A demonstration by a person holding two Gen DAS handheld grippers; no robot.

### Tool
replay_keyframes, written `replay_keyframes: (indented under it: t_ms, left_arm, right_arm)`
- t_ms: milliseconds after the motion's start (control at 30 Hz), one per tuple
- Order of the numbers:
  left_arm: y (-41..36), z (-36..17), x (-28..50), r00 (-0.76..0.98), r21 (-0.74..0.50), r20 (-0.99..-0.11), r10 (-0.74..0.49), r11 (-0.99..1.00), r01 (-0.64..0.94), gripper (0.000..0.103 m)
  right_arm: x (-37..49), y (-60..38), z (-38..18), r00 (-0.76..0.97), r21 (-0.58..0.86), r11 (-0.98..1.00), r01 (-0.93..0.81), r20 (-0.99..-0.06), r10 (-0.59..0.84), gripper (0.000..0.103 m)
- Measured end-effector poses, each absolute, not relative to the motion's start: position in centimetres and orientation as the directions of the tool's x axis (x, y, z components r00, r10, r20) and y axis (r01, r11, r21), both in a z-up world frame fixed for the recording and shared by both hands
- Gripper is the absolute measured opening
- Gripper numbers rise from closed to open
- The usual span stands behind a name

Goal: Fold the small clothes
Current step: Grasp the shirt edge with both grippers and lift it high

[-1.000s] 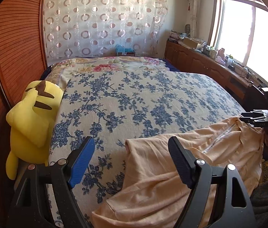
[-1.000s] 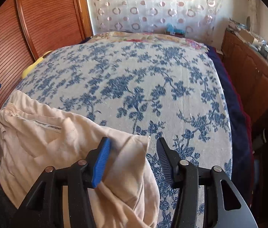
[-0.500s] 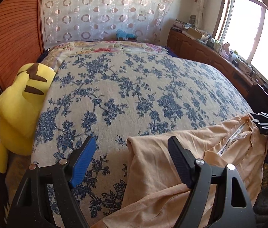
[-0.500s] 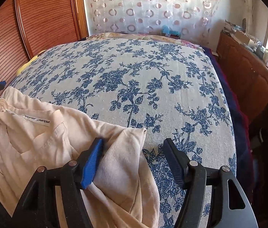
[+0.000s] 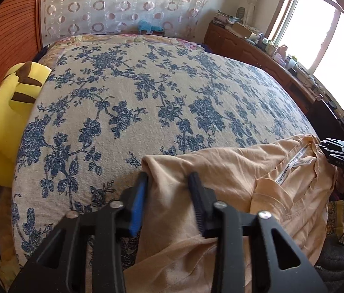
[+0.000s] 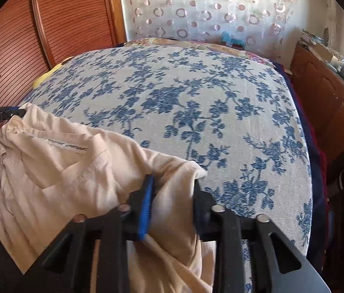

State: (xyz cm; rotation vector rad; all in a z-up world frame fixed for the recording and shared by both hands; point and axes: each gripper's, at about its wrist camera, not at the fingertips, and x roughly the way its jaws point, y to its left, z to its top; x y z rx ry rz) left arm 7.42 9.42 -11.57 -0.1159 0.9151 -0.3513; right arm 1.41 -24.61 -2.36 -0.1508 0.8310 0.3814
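A peach-coloured garment [image 5: 233, 171] lies crumpled over the near edge of the bed, its label and collar showing. In the left wrist view my left gripper [image 5: 169, 178] has its jaws closing on the garment's left corner, and a bunch of cloth fills the gap between the pads. In the right wrist view my right gripper [image 6: 172, 179] is closing the same way on the opposite corner of the garment [image 6: 62, 171], with cloth pinched between the blue pad and the black one. Each gripper also shows at the edge of the other's view.
The bed [image 5: 147, 97] carries a cream cover with blue flowers. A yellow plush toy [image 5: 3, 112] leans at its left side by the slatted wooden wardrobe [image 6: 49, 24]. A wooden cabinet [image 6: 330, 102] with clutter runs along the right under the window.
Both grippers' jaws have narrowed from wide apart onto the garment's corners. The left gripper has sunk lower toward the bed; the right one has stayed put.
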Motion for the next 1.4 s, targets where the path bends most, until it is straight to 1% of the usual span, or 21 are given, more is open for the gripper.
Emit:
replay_keyframes:
  t_ms: [33,67,133,233,433,533,633,900,1133,1233,1400]
  left_arm:
    - [9.3,-11.5,7.2,0.563,-0.245,-0.751,-0.345,0.937,0.248,0.011]
    - [9.2,-11.2,6.9,0.572,-0.243,-0.742,-0.349,0.936,0.255,0.007]
    - [8.9,-10.3,6.2,0.596,-0.243,-0.72,-0.356,0.933,0.265,0.006]
    - [8.8,-8.5,5.1,0.623,-0.255,-0.683,-0.382,0.924,0.286,0.005]
    - [8.3,-3.6,2.1,0.686,-0.257,-0.589,-0.427,0.904,0.342,0.005]
    - [8.2,-0.4,0.7,0.725,-0.264,-0.524,-0.448,0.894,0.362,0.005]
    - [8.2,3.4,-1.0,0.765,-0.255,-0.435,-0.475,0.88,0.401,0.005]
    - [8.2,9.6,-3.6,0.826,-0.196,-0.293,-0.483,0.875,0.442,0.005]
    - [9.8,14.5,-4.5,0.871,-0.185,-0.167,-0.461,0.883,0.432,0.005]
    - [10.1,16.8,-5.0,0.886,-0.156,-0.117,-0.448,0.89,0.429,0.005]
    - [10.9,19.2,-5.2,0.904,-0.121,-0.06,-0.424,0.902,0.415,0.005]
  right_arm:
    - [1.3,-24.5,-2.3,0.608,0.016,0.918,-0.395,-0.745,0.275,0.013]
    - [1.2,-24.4,-2.2,0.61,0.01,0.919,-0.395,-0.745,0.271,0.011]
    - [0.9,-24.5,-1.8,0.616,0.017,0.919,-0.395,-0.737,0.278,0.009]
    - [-0.3,-25.0,-0.5,0.644,0.044,0.919,-0.392,-0.7,0.308,0.008]
    - [-3.8,-26.9,4.0,0.728,0.071,0.921,-0.382,-0.592,0.347,0.008]
    - [-5.8,-27.6,6.4,0.758,0.061,0.922,-0.383,-0.55,0.351,0.008]
    - [-7.5,-28.4,9.0,0.781,0.041,0.921,-0.387,-0.516,0.351,0.008]
    - [-12.5,-30.6,16.3,0.85,0.025,0.918,-0.396,-0.368,0.377,0.008]
    - [-15.2,-30.0,21.7,0.879,-0.086,0.907,-0.412,-0.299,0.371,0.008]
    - [-16.3,-29.5,23.7,0.893,-0.131,0.901,-0.413,-0.254,0.372,0.008]
    - [-18.3,-29.2,26.2,0.908,-0.185,0.893,-0.41,-0.171,0.382,0.008]
